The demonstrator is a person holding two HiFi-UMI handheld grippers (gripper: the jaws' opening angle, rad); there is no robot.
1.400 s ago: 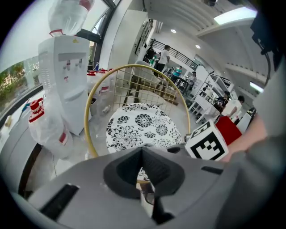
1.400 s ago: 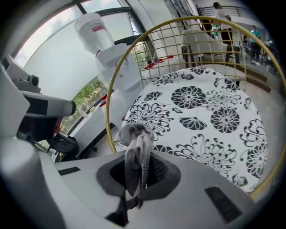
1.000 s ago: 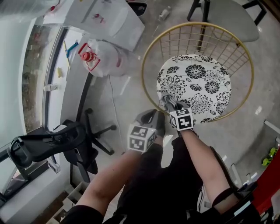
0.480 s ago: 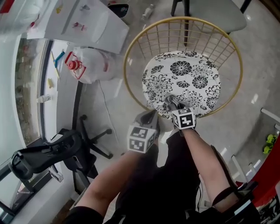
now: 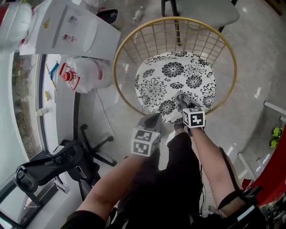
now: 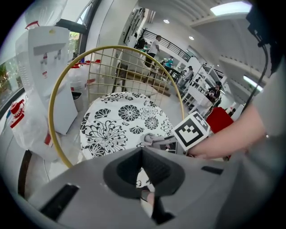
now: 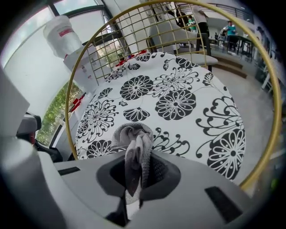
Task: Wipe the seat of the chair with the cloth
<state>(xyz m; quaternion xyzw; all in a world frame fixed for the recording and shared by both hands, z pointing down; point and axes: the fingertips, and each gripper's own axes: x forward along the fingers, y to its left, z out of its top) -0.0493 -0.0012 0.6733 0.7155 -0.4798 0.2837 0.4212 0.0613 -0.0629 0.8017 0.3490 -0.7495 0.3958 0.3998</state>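
The chair has a gold wire back (image 5: 134, 42) and a round seat (image 5: 176, 74) with a black-and-white flower print. My right gripper (image 5: 182, 99) is at the seat's near edge, shut on a bunched grey cloth (image 5: 180, 96). In the right gripper view the cloth (image 7: 133, 136) sticks out between the jaws of my right gripper (image 7: 136, 156), over the seat (image 7: 178, 100). My left gripper (image 5: 153, 120) hangs in front of the chair, off the seat, and holds nothing. In the left gripper view its jaws (image 6: 142, 152) meet, with the seat (image 6: 120, 123) beyond them.
A white water dispenser (image 5: 67, 27) and a plastic water jug (image 5: 87, 74) stand left of the chair. A black office chair (image 5: 58, 159) lies at the lower left. A grey seat (image 5: 205, 9) stands behind the chair. Pale tiled floor (image 5: 250, 76) surrounds it.
My right gripper has carried the cloth rightward along the seat's near edge, from the front left toward the front middle. The left gripper has stayed in place.
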